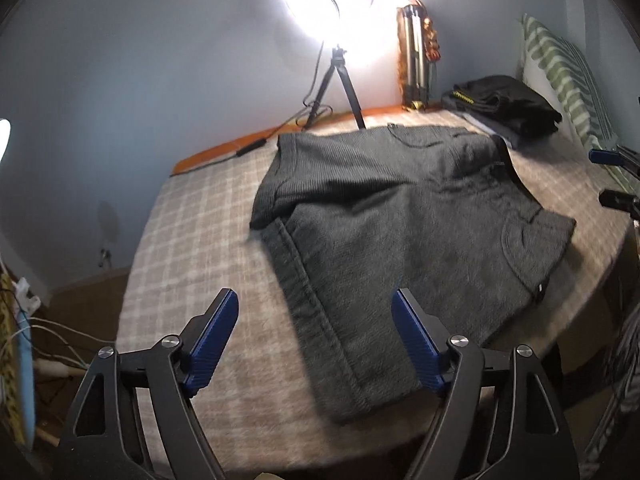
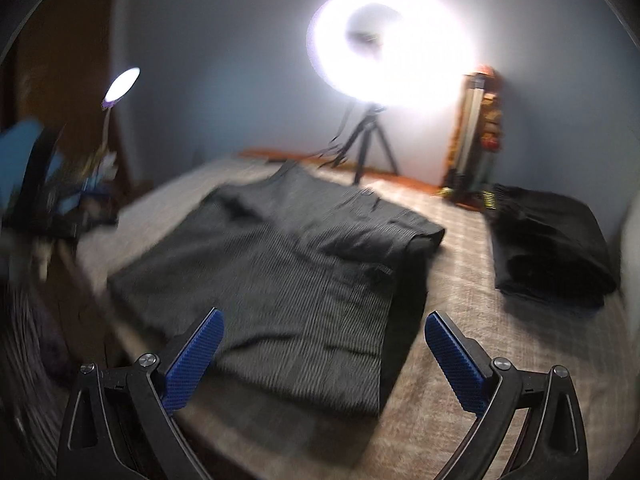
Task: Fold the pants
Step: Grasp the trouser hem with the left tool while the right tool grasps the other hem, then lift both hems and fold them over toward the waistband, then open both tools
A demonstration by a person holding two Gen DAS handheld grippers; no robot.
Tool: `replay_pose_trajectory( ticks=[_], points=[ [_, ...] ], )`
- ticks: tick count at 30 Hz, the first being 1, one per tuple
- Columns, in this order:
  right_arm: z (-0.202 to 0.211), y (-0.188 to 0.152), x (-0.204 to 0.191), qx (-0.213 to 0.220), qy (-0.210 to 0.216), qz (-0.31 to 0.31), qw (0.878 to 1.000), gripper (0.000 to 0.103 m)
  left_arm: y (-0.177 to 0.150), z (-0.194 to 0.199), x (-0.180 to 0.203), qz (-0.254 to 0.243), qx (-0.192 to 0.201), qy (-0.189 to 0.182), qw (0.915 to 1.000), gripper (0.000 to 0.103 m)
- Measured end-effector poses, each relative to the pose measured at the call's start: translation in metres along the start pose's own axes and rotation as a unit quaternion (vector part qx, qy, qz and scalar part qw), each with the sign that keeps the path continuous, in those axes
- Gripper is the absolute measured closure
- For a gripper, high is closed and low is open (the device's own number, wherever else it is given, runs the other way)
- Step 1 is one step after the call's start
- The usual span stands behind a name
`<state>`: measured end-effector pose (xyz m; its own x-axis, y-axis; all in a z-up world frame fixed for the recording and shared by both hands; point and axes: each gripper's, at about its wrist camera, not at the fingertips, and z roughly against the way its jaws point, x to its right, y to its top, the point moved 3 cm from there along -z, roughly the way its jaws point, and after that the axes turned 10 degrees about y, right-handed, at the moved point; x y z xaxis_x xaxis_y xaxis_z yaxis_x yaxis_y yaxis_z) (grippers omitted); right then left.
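Note:
Dark grey pants (image 1: 400,232) lie folded on the checked bed cover (image 1: 192,240), with one layer turned back over the far part. My left gripper (image 1: 316,304) is open and empty, held above the near edge of the pants. My right gripper (image 2: 324,320) is open and empty too, above the near side of the same pants (image 2: 280,280) in the blurred right wrist view. The right gripper's blue-padded tips also show at the right edge of the left wrist view (image 1: 612,176).
A bright ring light on a tripod (image 1: 336,80) stands at the far edge of the bed. A stack of folded dark clothes (image 1: 504,104) lies at the far right, beside a striped pillow (image 1: 568,68). Cables and clutter (image 1: 28,320) lie beyond the bed's left edge.

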<state>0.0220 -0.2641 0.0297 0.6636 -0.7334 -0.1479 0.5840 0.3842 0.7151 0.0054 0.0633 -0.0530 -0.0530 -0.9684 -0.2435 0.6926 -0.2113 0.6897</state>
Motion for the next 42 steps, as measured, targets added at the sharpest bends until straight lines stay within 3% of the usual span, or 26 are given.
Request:
replay_pose_trajectory(
  ticks=[7, 13, 16, 19, 21, 24, 27, 28, 30, 37, 42],
  points=[
    [-0.020, -0.026, -0.024, -0.091, 0.002, 0.090, 0.992, 0.013, -0.021, 0.005, 0.031, -0.076, -0.022, -0.066, 0.9946, 0.044],
    [-0.039, -0.048, -0.027, -0.125, -0.012, 0.117, 0.985, 0.020, -0.042, -0.002, 0.059, -0.131, -0.053, -0.106, 0.9842, 0.045],
    [-0.047, -0.052, -0.023, -0.129, -0.016, 0.115, 0.985, 0.022, -0.050, -0.011, 0.061, -0.143, -0.069, -0.103, 0.9820, 0.045],
    [-0.054, -0.056, -0.017, -0.132, -0.023, 0.113, 0.985, 0.025, -0.057, -0.021, 0.063, -0.167, -0.068, -0.076, 0.9806, 0.047],
    [-0.059, -0.058, -0.015, -0.136, -0.036, 0.119, 0.983, 0.028, -0.061, -0.028, 0.066, -0.181, -0.067, -0.062, 0.9792, 0.057],
    [-0.066, -0.059, -0.015, -0.140, -0.050, 0.132, 0.980, 0.031, -0.063, -0.038, 0.065, -0.191, -0.066, -0.050, 0.9782, 0.064],
    [-0.073, -0.058, -0.018, -0.144, -0.051, 0.140, 0.978, 0.044, -0.060, -0.040, 0.064, -0.189, -0.056, -0.053, 0.9790, 0.071],
    [-0.074, -0.057, -0.018, -0.144, -0.048, 0.141, 0.978, 0.053, -0.058, -0.039, 0.064, -0.186, -0.051, -0.056, 0.9796, 0.074],
    [-0.075, -0.053, -0.020, -0.142, -0.043, 0.140, 0.979, 0.062, -0.054, -0.035, 0.062, -0.181, -0.037, -0.066, 0.9806, 0.090],
    [-0.062, -0.033, -0.022, -0.102, -0.053, 0.131, 0.985, 0.082, -0.041, -0.021, 0.058, -0.168, 0.009, -0.058, 0.9841, 0.094],
    [-0.039, -0.010, -0.025, -0.048, -0.065, 0.118, 0.990, 0.087, -0.015, -0.008, 0.042, -0.140, 0.044, -0.050, 0.9878, 0.098]
  ],
)
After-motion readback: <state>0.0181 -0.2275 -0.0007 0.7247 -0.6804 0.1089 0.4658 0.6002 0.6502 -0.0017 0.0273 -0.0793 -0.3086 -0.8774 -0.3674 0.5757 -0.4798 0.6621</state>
